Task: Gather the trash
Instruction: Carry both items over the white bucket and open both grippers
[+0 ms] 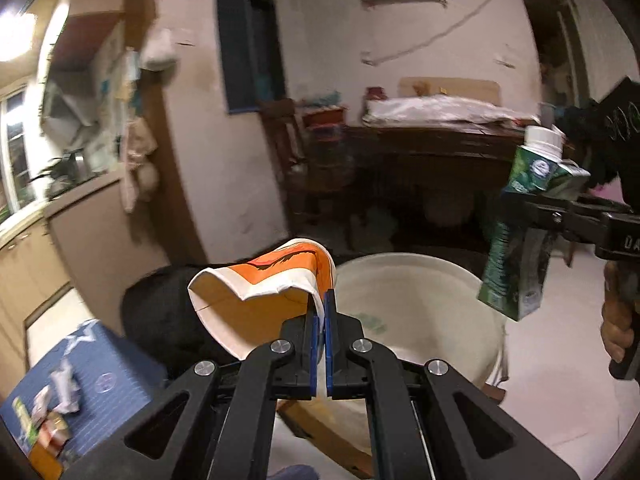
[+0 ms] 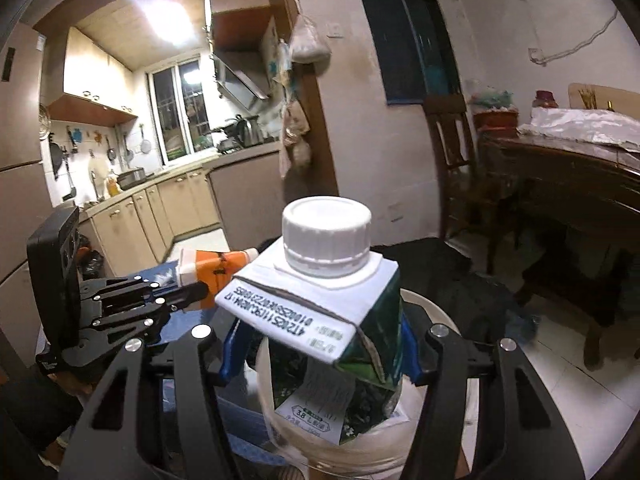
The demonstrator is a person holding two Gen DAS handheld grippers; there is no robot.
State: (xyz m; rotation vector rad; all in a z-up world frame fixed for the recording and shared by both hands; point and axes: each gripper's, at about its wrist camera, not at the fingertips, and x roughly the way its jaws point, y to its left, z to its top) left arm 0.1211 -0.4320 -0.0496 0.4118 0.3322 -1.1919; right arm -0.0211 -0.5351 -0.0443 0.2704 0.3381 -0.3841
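We hold a crushed paper cup [image 1: 260, 292] in our left tool [image 1: 320, 312] and a carton [image 2: 340, 320] in our right tool [image 2: 320, 360], both above a white bucket [image 1: 420, 280].

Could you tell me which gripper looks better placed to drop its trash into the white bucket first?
Probably the right. The right gripper holds the green carton with a white cap directly above the white plastic bucket. The left gripper pinches the crushed orange-and-white paper cup nearer the bucket's rim.
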